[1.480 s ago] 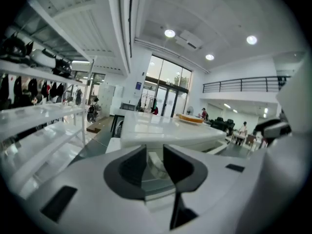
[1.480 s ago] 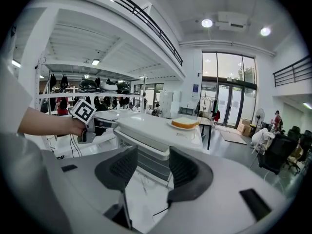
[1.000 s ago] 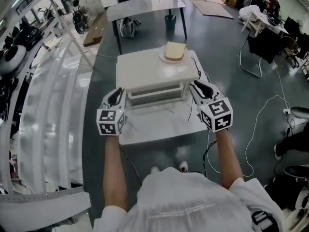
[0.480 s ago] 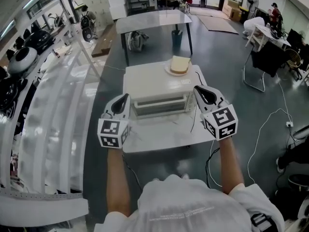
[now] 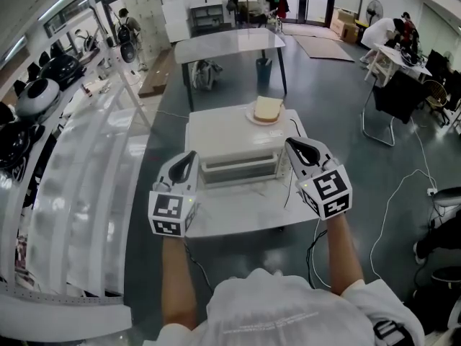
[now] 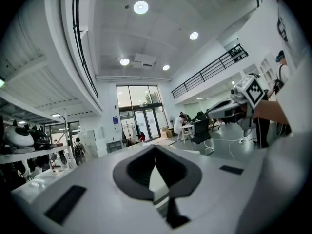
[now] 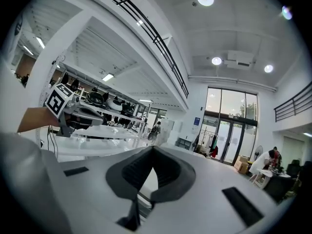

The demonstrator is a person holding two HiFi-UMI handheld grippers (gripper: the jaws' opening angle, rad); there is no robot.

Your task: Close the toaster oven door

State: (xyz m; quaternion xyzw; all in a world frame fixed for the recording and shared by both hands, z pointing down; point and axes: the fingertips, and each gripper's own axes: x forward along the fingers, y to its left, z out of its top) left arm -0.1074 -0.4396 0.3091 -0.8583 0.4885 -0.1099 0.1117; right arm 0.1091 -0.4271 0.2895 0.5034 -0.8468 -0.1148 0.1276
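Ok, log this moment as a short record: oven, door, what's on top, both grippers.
toaster oven: on a white table, front toward the person
door: looks shut, flush with the front
on top: bread slice on a plate, far right corner
left gripper: jaws shut, empty, by the oven's left front
right gripper: jaws shut, empty, by the oven's right front

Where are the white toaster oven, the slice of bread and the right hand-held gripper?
White box-shaped toaster oven (image 5: 229, 132): head view, flat top.
Pale square slice of bread (image 5: 269, 109): head view, upper face.
Right hand-held gripper (image 5: 290, 143): head view, shut jaw tips.
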